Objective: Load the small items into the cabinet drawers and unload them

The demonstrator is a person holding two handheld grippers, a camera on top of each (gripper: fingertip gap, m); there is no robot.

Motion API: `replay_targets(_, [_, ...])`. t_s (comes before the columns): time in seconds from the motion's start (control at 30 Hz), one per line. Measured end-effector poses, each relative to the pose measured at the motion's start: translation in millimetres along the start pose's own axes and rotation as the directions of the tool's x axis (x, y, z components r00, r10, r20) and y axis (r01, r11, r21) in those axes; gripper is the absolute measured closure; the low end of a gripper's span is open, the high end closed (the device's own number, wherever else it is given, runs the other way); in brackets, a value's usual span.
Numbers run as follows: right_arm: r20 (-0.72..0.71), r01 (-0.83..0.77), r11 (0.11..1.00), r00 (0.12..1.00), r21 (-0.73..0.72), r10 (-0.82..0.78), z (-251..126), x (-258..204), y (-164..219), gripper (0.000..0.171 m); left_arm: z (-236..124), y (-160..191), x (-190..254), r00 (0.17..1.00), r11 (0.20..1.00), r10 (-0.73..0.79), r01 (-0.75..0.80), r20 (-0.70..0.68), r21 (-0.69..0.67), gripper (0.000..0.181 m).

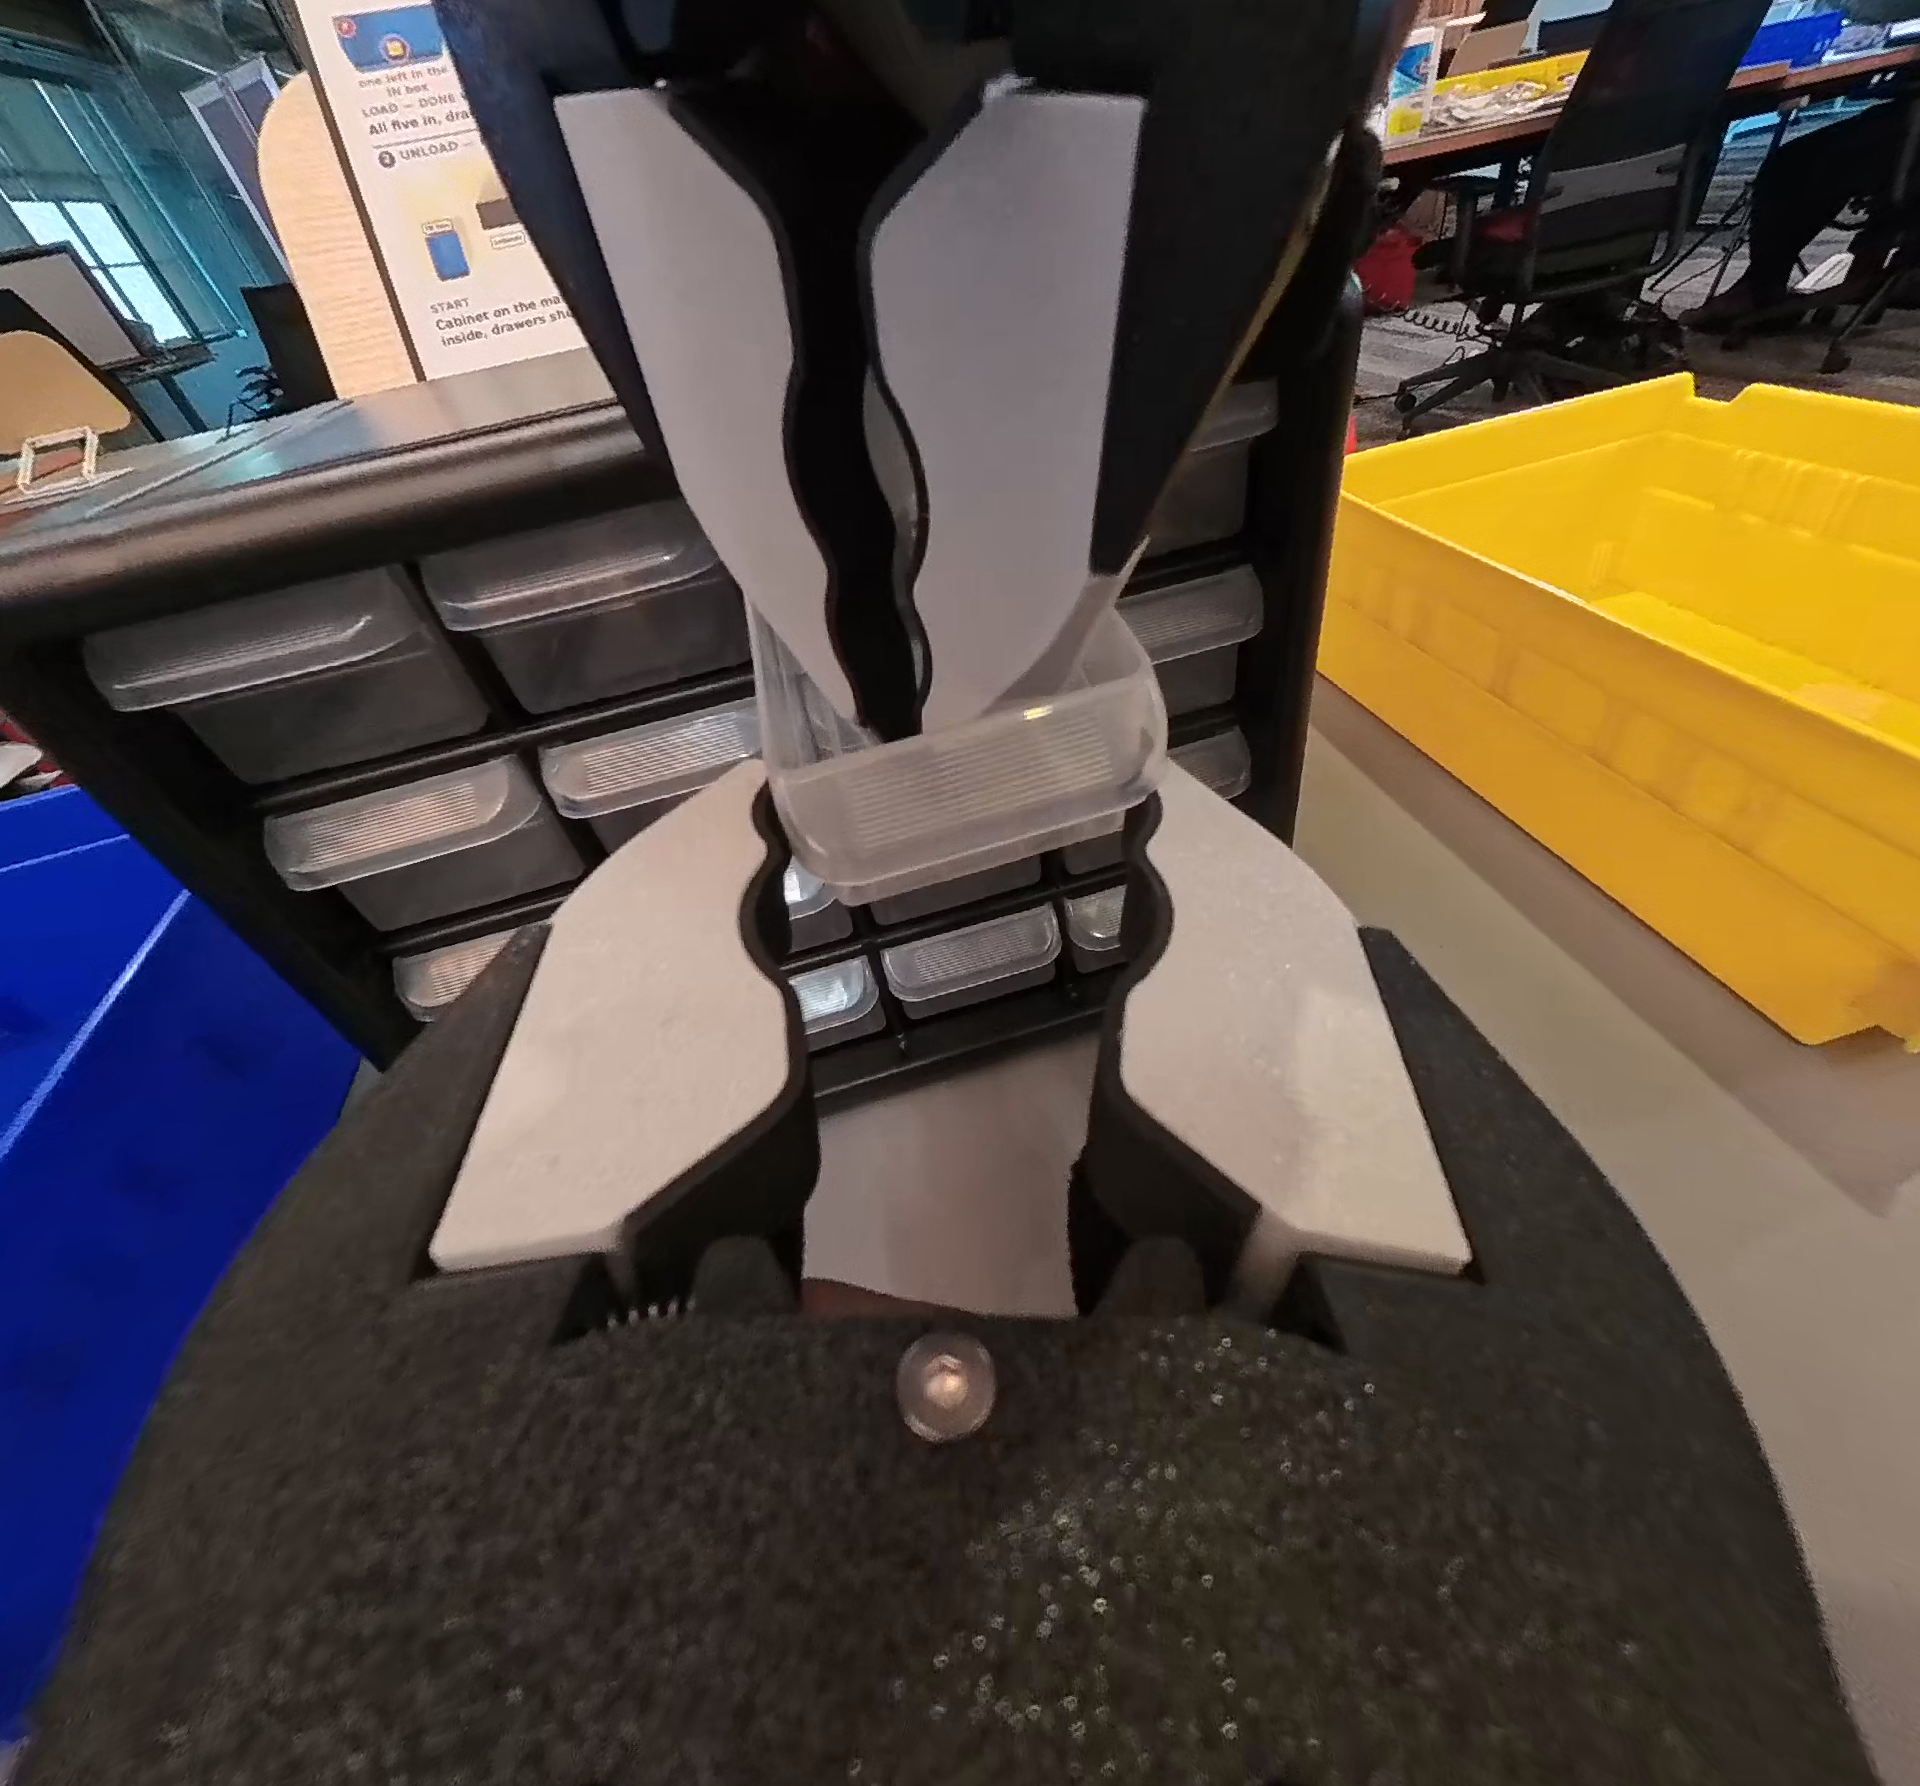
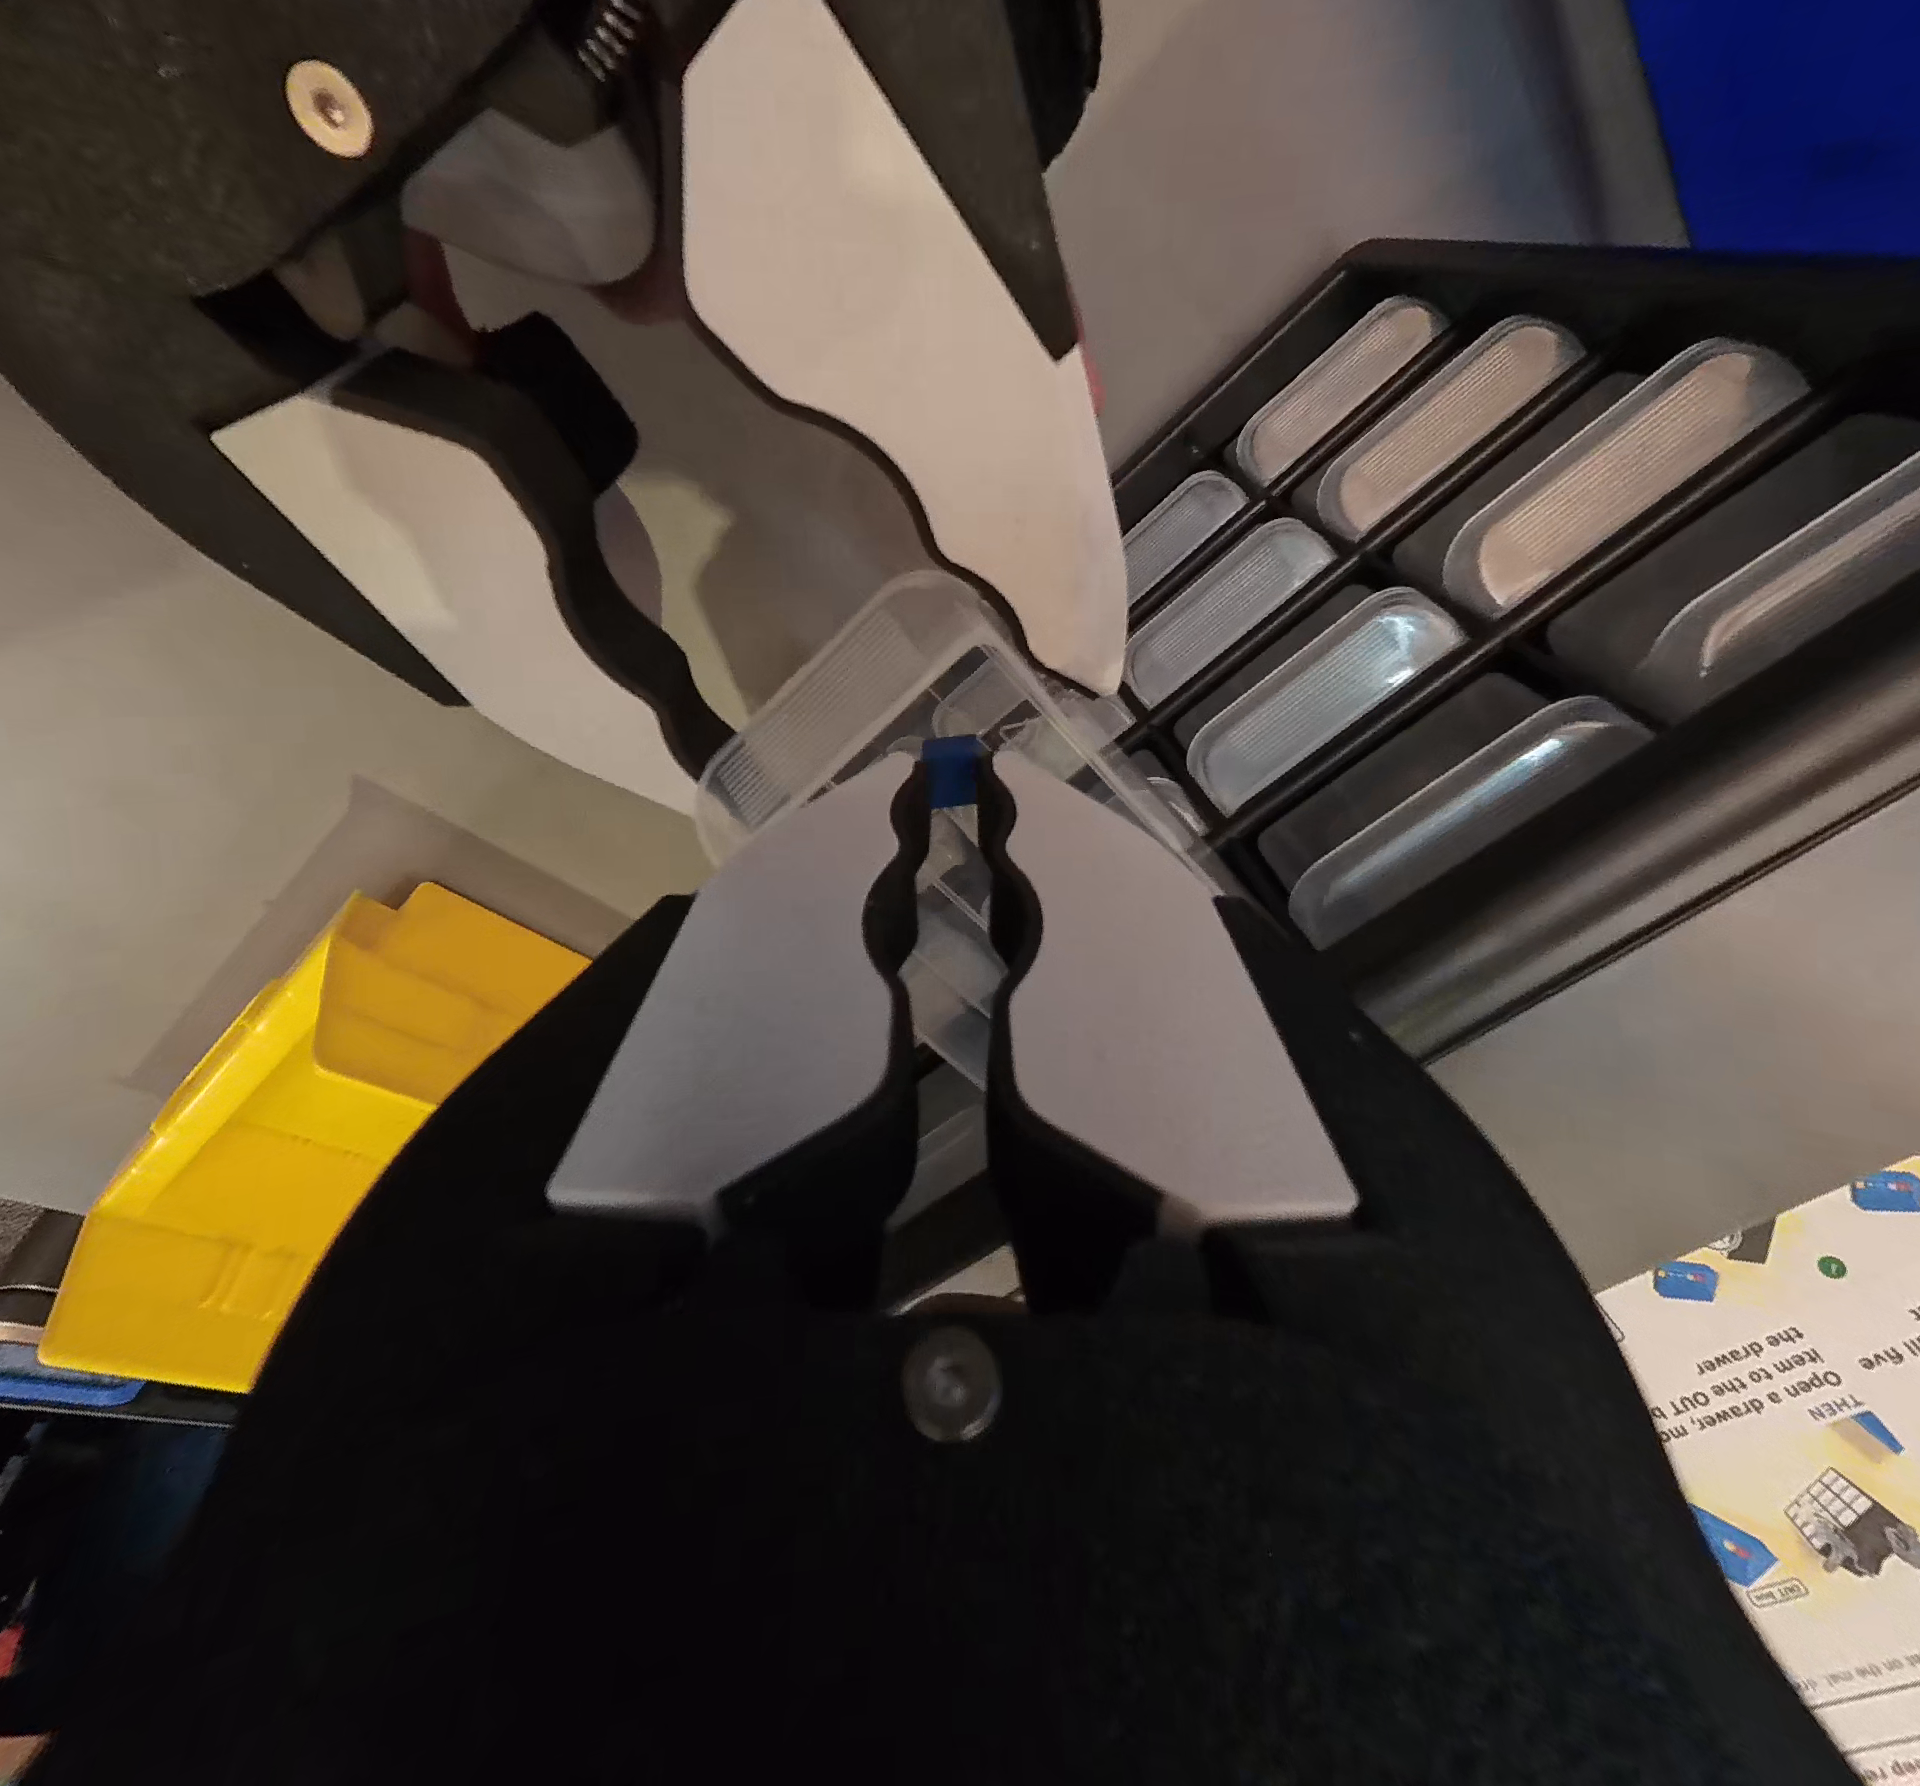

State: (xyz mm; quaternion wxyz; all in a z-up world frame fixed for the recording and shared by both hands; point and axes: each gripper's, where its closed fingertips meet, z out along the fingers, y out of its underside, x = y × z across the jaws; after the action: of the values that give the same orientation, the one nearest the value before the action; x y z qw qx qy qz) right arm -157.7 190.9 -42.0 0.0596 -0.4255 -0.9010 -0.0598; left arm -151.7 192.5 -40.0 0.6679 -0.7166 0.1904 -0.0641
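A black cabinet of small clear drawers stands on a beige table; it also shows in the right wrist view. One clear drawer is pulled out. My left gripper holds the drawer's front by its two ends. My right gripper comes down from above with its tips inside the drawer. In the right wrist view my right gripper is shut on a small blue item just over the open drawer. The left gripper spans the drawer front there.
A yellow bin sits right of the cabinet and shows again in the right wrist view. A blue bin is at the left. A printed instruction sheet stands behind the cabinet. Office chairs and desks are farther back. My two grippers' fingertips are within a few centimetres of each other. Between my left fingertips and the black cabinet there is roughly 10 cm.
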Motion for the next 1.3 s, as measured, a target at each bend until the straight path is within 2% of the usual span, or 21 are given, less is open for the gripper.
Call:
replay_targets(0.17, [-0.020, 0.010, 1.000, 1.000, -0.012, -0.010, -1.1, 0.7, 3.7, 0.171, 0.0, 0.0, 0.1, 1.000, 1.000, 0.003, -0.003, -0.002, 0.005, 0.120])
replay_targets(0.33, [-0.031, 0.006, 1.000, 0.999, -0.002, -0.006, -4.5, 0.1, 3.2, 0.159, 0.0, 0.0, 0.2, 1.000, 1.000, 0.002, -0.002, -0.003, 0.004, 0.120])
replay_targets(0.47, [-0.081, 0.040, 0.999, 0.996, -0.029, -0.042, -4.5, 6.6, 1.8, 0.156, 0.0, 0.0, 0.3, 1.000, 1.000, 0.002, -0.002, -0.003, 0.003, 0.120])
replay_targets(0.63, [-0.071, 0.046, 0.998, 0.996, -0.035, -0.048, -2.3, 6.3, 0.0, 0.157, -0.2, 0.0, -0.5, 1.000, 1.000, -0.013, 0.013, -0.008, -0.002, 0.120])
replay_targets(0.83, [-0.041, 0.040, 0.991, 0.998, -0.125, -0.046, 2.6, 3.9, 5.0, 0.161, -0.1, 0.2, 0.5, 1.000, 1.000, -0.010, 0.010, -0.006, -0.003, 0.121])
replay_targets(1.03, [-0.025, 0.016, 0.996, 1.000, -0.091, -0.018, 3.7, 1.8, 3.2, 0.161, -0.7, 1.4, 0.8, 1.000, 1.000, -0.003, 0.003, -0.006, -0.010, 0.121])
replay_targets(1.3, [-0.109, -0.019, 0.998, 0.994, -0.065, 0.012, -5.5, 5.7, 10.4, 0.161, -0.5, 1.2, 1.2, 1.000, 1.000, 0.001, -0.001, -0.010, 0.005, 0.121])
